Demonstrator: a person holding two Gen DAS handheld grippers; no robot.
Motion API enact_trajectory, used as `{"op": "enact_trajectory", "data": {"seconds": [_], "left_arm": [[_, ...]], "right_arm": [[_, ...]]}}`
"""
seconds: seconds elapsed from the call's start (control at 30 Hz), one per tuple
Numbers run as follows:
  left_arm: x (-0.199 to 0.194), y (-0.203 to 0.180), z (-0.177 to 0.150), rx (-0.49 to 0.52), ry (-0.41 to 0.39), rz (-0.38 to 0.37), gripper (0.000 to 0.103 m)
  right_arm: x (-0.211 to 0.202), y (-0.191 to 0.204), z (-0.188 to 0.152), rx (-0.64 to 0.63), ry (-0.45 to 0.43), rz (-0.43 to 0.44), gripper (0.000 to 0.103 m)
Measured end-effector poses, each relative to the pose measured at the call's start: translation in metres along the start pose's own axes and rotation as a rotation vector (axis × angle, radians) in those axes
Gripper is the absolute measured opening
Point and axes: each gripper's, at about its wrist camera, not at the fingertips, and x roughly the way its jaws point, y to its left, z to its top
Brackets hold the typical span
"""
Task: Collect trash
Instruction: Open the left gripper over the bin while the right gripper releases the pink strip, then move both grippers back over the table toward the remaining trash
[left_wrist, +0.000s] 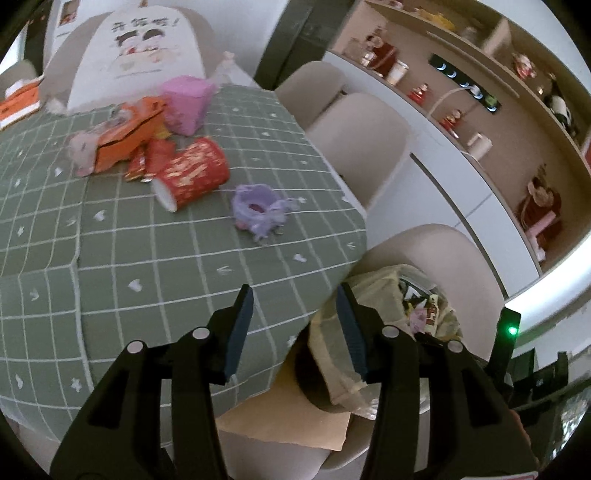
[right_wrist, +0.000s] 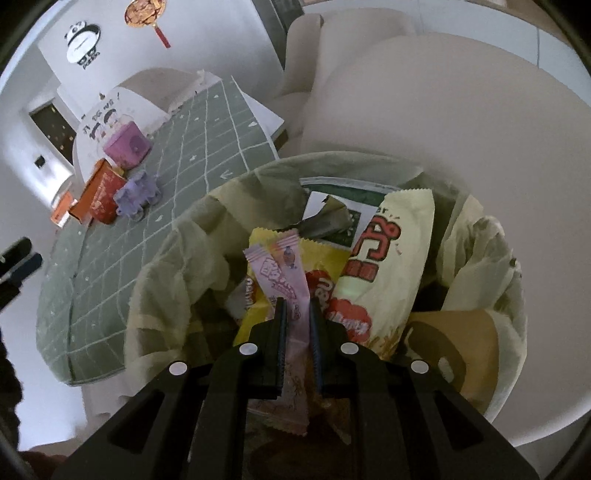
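Observation:
My right gripper (right_wrist: 297, 310) is shut on a pink snack wrapper (right_wrist: 284, 273) and holds it over the open trash bin (right_wrist: 177, 258), which is lined with a pale yellow bag and holds a cream wrapper (right_wrist: 388, 258), a yellow wrapper (right_wrist: 328, 254) and a brown paper cup (right_wrist: 465, 350). My left gripper (left_wrist: 295, 299) is open and empty above the near edge of the green checked table (left_wrist: 147, 258). On the table lie a red paper cup (left_wrist: 192, 173) on its side, a purple crumpled wrapper (left_wrist: 258, 210), orange packaging (left_wrist: 125, 136) and a pink box (left_wrist: 186, 103). The bin also shows in the left wrist view (left_wrist: 373, 295).
Beige chairs (left_wrist: 354, 147) stand along the table's right side; the bin sits on one chair seat (right_wrist: 443, 122). A white bag with a cartoon print (left_wrist: 144, 48) stands at the table's far end. Wall shelves with ornaments (left_wrist: 480, 110) run along the right.

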Motion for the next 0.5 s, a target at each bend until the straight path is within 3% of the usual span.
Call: {"op": "enact_trajectory", "data": {"seconds": [0.07,0.13,0.17,0.5], "left_arm": [[-0.002,0.007,-0.001,-0.013,-0.001,0.001,0.044],[-0.004,0.013,-0.001,-0.022,-0.003,-0.003,0.045],[-0.005,0.015,-0.001,-0.023,-0.003,-0.007,0.045],[-0.001,0.059,0.020,-0.024,-0.002,-0.066,0.049]], "right_arm": [[-0.005,0.003,-0.001,0.010,-0.010,0.007,0.017],[-0.013,0.007,-0.002,-0.004,-0.033,-0.012,0.033],[-0.017,0.011,-0.003,-0.015,-0.046,-0.023,0.034],[-0.064,0.051,0.002,-0.012,-0.193,-0.119,0.035]]}}
